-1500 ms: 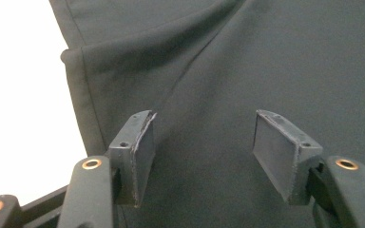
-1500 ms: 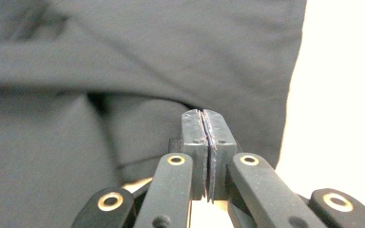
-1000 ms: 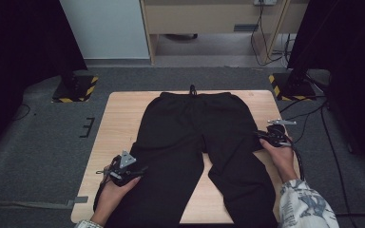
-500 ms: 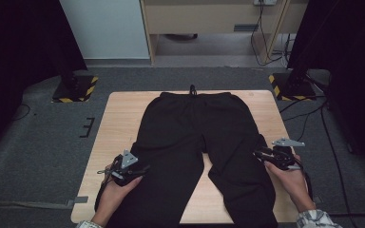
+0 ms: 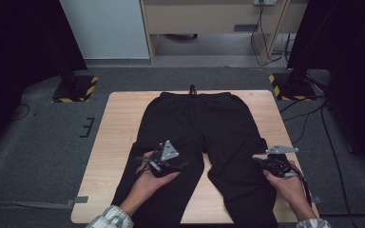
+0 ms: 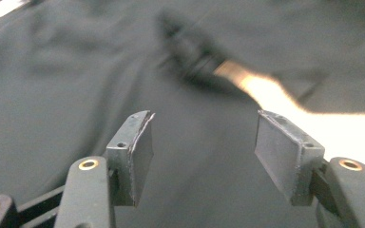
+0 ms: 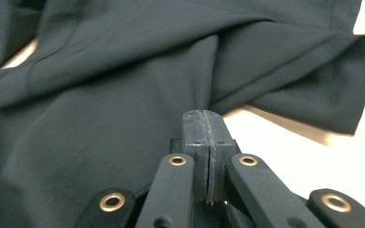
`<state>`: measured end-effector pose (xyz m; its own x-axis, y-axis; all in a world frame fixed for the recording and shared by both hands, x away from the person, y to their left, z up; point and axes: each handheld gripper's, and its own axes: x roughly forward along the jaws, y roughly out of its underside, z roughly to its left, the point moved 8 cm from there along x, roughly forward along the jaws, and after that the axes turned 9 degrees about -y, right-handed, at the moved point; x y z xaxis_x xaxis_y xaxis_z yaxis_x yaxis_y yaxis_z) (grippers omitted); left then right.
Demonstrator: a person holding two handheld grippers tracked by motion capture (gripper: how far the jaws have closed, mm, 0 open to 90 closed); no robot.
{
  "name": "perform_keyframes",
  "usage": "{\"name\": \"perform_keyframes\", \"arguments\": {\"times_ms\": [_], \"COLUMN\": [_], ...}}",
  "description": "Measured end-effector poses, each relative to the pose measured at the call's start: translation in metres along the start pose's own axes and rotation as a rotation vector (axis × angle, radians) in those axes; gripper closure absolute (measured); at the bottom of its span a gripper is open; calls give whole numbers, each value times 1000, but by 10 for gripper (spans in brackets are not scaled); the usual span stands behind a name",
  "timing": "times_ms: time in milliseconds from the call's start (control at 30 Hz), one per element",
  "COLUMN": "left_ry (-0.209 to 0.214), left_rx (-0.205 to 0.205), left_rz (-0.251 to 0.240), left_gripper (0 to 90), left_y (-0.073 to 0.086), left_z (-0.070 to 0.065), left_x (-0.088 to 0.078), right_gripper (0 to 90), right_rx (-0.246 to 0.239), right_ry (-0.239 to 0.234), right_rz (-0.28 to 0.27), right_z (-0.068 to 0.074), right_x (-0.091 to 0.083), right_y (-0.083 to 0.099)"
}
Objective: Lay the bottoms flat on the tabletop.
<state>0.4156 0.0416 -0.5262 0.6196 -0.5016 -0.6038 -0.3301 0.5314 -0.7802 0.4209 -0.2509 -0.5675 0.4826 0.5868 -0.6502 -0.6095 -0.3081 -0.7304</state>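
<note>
Just beside trousers' (image 5: 204,137) edge, right gripper (image 5: 260,161) closed.

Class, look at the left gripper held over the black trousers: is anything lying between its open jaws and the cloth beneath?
Nothing visible does. The left gripper hangs open over a leg of the black trousers, with only bare cloth under its jaws. The right gripper is far off, at the other leg's outer edge, jaws together.
</note>
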Motion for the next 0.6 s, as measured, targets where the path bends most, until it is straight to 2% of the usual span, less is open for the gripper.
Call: {"name": "perform_keyframes", "arguments": {"times_ms": [133,200,300,367,467,500,533,600], "left_ry": [72,120,137,140,122,115,105,80], "left_rx": [4,-8,11,38,89,105,121,118], "left_rz": [-2,-8,7,37,88,102,104,105], "left_gripper": [370,367,367,367,391,444,538,714], "left_y": [-21,-29,-32,-32,-26,-25,-24,-27], "left_z": [-30,-48,-66,-76,-83,-84,-84,-81], "left_x": [30,45,62,77,95,99,100,101], "right_gripper": [896,895,895,895,894,894,893,891], "right_rx": [-15,-23,-31,-32,-31,-30,-26,-33], "right_ry": [-13,-14,-13,-15,-16,-15,-17,-14], "right_rz": [3,-5,-1,2,-4,-1,-3,-3], "right_z": [13,16,17,17,17,17,18,19], "right_x": [-5,-3,2,3,4,4,4,4], "right_y": [6,5,3,2,2,3,3,3]}}
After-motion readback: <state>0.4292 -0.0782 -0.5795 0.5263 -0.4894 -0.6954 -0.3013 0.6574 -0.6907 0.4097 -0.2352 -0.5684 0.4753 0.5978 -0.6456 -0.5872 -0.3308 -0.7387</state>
